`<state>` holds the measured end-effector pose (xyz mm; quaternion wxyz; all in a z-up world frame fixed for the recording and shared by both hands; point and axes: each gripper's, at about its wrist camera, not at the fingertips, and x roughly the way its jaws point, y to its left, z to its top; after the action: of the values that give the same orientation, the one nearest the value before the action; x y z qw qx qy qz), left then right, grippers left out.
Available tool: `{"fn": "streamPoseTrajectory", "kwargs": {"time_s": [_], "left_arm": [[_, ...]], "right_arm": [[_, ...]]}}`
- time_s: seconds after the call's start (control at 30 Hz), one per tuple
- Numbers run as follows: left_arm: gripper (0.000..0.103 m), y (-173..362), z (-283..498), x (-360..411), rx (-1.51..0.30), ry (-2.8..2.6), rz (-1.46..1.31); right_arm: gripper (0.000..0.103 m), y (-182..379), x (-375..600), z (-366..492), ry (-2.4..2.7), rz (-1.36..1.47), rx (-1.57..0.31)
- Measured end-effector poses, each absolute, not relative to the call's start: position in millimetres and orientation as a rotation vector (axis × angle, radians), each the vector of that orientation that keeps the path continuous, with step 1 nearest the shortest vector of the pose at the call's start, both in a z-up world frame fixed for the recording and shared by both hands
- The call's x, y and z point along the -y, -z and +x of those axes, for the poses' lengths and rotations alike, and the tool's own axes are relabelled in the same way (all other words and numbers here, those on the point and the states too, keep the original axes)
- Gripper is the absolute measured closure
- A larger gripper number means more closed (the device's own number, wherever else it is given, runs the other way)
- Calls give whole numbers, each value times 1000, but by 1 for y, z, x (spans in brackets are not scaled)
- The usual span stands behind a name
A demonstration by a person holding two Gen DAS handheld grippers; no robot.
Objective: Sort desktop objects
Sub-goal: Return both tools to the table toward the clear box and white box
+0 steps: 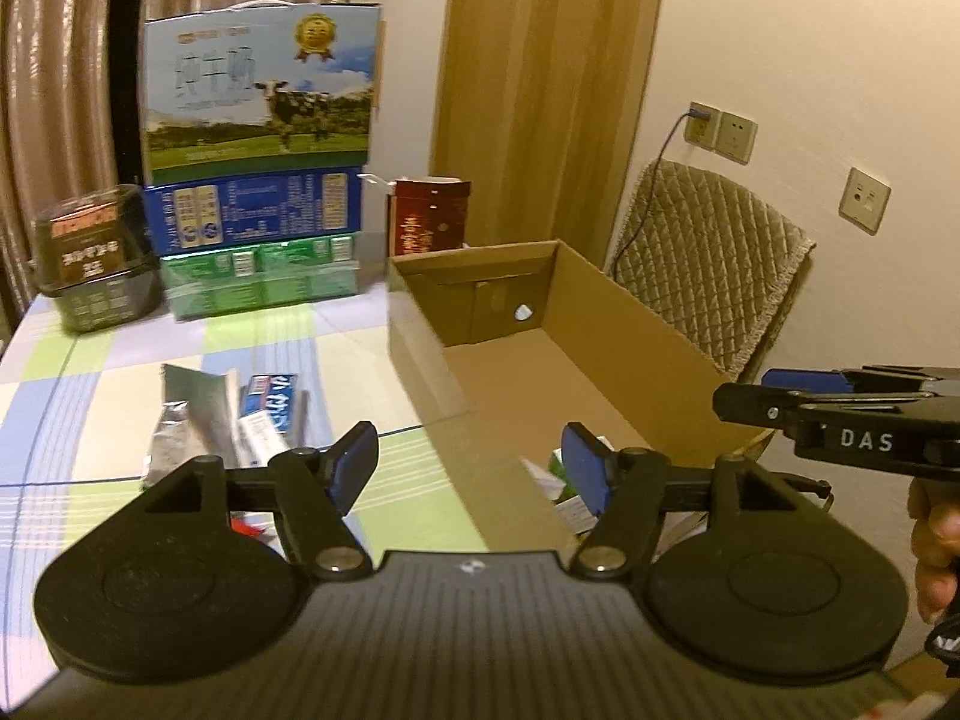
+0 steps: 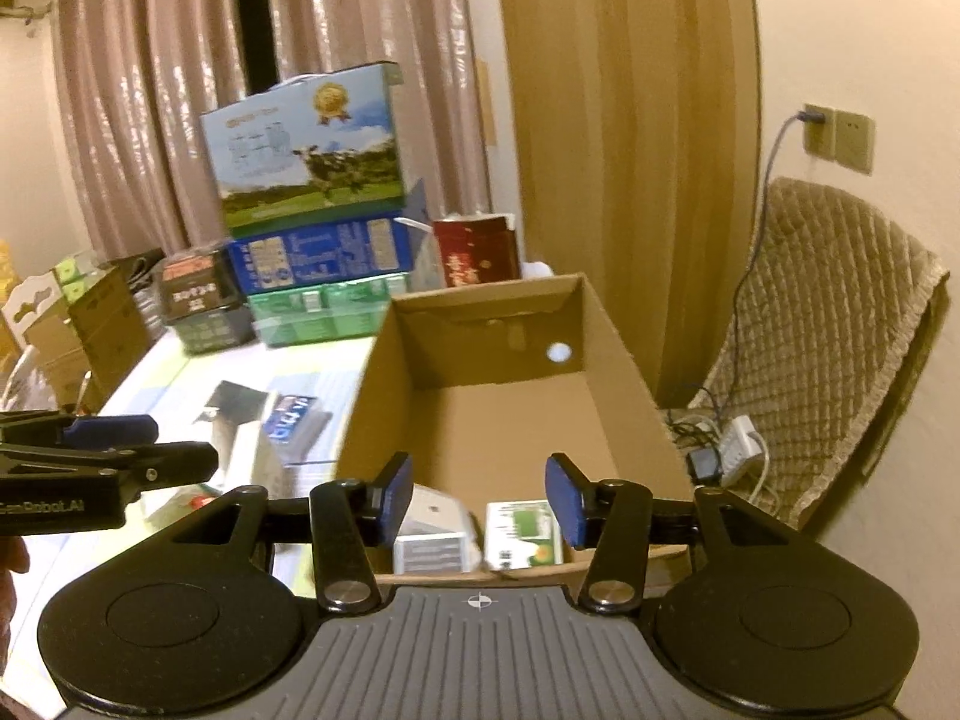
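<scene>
An open cardboard box (image 1: 606, 324) (image 2: 606, 372) stands on the right side of the checked tablecloth (image 1: 72, 384). At its near end lie a white-grey small box (image 2: 429, 546) and a green-white small box (image 2: 525, 531) (image 1: 559, 465). Left of the cardboard box, a silver pouch (image 1: 186, 414) (image 2: 231, 405) and a blue toothpaste box (image 1: 270, 399) (image 2: 291, 417) lie on the cloth. My left gripper (image 1: 471, 468) (image 2: 180, 450) hangs open over the box's near left edge, holding nothing. My right gripper (image 2: 480, 501) (image 1: 750, 396) is open above the box's near end, also holding nothing.
At the table's back stand stacked milk cartons (image 1: 258, 120), a black basket (image 1: 96, 264) and a red box (image 1: 429, 216). A chair with a quilted cover (image 1: 714, 258) stands right of the table. A power strip and cables (image 2: 729, 444) lie on the floor.
</scene>
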<state>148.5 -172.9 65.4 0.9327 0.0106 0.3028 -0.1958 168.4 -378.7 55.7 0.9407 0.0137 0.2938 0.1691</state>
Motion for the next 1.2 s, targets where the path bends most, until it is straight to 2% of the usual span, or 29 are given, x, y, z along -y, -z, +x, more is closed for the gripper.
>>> {"fn": "streamPoseTrajectory", "kwargs": {"time_s": [0.67,0.93,1.2], "left_arm": [[27,-59,105,53,-627,202,18],[26,-43,96,0,-660,118,-13],[24,-21,114,-23,-710,131,21]], "right_arm": [[33,-58,294,128,-501,-46,-594],[31,-43,255,123,-561,-86,-619],[31,-19,224,127,-619,-137,-652]]}}
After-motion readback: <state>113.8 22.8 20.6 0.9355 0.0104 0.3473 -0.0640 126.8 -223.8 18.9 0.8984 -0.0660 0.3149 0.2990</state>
